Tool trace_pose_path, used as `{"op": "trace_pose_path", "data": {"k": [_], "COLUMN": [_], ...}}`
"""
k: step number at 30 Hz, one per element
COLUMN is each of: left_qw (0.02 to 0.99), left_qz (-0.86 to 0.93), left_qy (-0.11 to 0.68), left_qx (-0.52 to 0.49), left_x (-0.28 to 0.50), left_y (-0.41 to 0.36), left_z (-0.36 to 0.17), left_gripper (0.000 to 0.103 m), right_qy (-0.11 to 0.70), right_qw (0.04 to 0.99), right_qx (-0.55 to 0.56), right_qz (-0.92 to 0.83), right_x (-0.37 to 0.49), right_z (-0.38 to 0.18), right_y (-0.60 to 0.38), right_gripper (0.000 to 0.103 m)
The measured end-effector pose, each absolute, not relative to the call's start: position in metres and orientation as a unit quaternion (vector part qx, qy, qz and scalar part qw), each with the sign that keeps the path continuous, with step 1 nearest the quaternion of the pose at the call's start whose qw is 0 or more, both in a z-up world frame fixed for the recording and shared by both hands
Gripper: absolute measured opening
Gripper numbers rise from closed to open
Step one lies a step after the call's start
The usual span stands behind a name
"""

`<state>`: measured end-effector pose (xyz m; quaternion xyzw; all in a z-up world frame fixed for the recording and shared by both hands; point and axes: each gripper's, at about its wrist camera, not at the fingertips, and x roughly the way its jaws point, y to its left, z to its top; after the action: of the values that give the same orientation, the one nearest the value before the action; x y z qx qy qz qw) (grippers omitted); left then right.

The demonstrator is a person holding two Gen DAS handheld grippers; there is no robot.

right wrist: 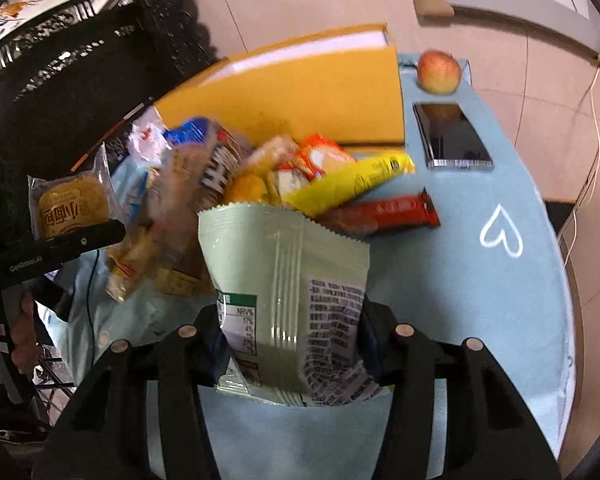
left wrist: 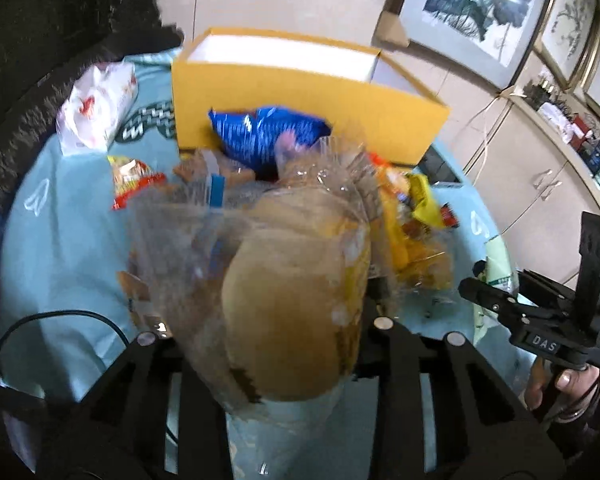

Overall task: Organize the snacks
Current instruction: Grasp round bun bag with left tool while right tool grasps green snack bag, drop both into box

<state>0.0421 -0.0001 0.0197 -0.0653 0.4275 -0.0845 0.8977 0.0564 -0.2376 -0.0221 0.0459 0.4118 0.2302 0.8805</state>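
In the left wrist view, your left gripper (left wrist: 300, 344) has a bun (left wrist: 296, 300) in a clear wrapper. The fingers are closed on it, low in the middle of the frame. The picture is blurry, so I cannot tell how much of the wrapper they pinch. If they pinch only the thin edge, the bun could slip out and fall on the pile (left wrist: 404, 208) of snacks. The yellow box (left wrist: 300, 96) stands at the top middle, open on top. A blue bag (left wrist: 260, 132) leans on its front wall. If you push the bun forward too low, you could hit that wall or knock the blue bag. The right gripper (left wrist: 496, 300) shows at the right edge, close by, so the two could bump. A white bag (left wrist: 96, 108) lies at the upper left on the counter (left wrist: 60, 240).

In the right wrist view, your right gripper (right wrist: 296, 336) has a pale green pouch (right wrist: 288, 292). The fingers are closed on its lower part, and the pouch stands tall in the middle of the frame. It hides much of what lies ahead, so you may not see where you put it. A red bar (right wrist: 384, 212) and a yellow bag (right wrist: 352, 180) lie just past it, and you could sweep them. A phone (right wrist: 452, 136) and an apple (right wrist: 438, 70) sit at the upper right near the counter edge. A push there could send the apple rolling off.
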Motion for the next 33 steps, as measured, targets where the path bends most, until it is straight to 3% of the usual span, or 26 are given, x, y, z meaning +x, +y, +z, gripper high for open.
{"op": "trace_pose_path", "data": {"k": [7, 12, 15, 20, 23, 25, 26, 27, 29, 33], "left_qw": [0.923, 0.932, 0.923, 0.899, 0.887, 0.884, 0.885, 0.889, 0.896, 0.902], "left_qz": [-0.099, -0.079, -0.059, -0.034, -0.034, -0.032, -0.023, -0.017, -0.013, -0.018], "left_qy": [0.368, 0.35, 0.377, 0.429, 0.454, 0.46, 0.459, 0.452, 0.438, 0.424], "left_qx": [-0.051, -0.056, -0.055, -0.078, -0.078, -0.077, -0.074, -0.072, -0.07, -0.078], "left_x": [0.063, 0.133, 0.198, 0.274, 0.304, 0.31, 0.309, 0.305, 0.295, 0.265], "left_y": [0.0, -0.002, -0.005, -0.002, -0.002, -0.002, -0.001, 0.0, 0.003, 0.015], "left_z": [0.092, 0.131, 0.124, 0.085, 0.059, 0.05, 0.048, 0.048, 0.052, 0.068], "left_gripper": [0.033, 0.033, 0.033, 0.033, 0.034, 0.062, 0.089, 0.093, 0.093, 0.094], "right_qy": [0.341, 0.25, 0.249, 0.315, 0.337, 0.366, 0.376, 0.381, 0.365, 0.315], "right_qw": [0.905, 0.942, 0.949, 0.937, 0.932, 0.923, 0.92, 0.918, 0.924, 0.94], "right_qx": [0.039, 0.029, 0.031, 0.049, 0.047, 0.03, 0.019, 0.014, 0.018, 0.025], "right_qz": [0.252, 0.221, 0.189, 0.141, 0.124, 0.112, 0.107, 0.105, 0.11, 0.124], "right_x": [0.072, 0.123, 0.181, 0.268, 0.298, 0.311, 0.314, 0.312, 0.301, 0.26], "right_z": [0.051, 0.106, 0.105, 0.065, 0.047, 0.036, 0.033, 0.031, 0.033, 0.049], "right_y": [-0.232, -0.217, -0.204, -0.196, -0.194, -0.189, -0.187, -0.186, -0.19, -0.202], "right_gripper": [0.053, 0.054, 0.054, 0.054, 0.06, 0.076, 0.081, 0.084, 0.085, 0.098]}}
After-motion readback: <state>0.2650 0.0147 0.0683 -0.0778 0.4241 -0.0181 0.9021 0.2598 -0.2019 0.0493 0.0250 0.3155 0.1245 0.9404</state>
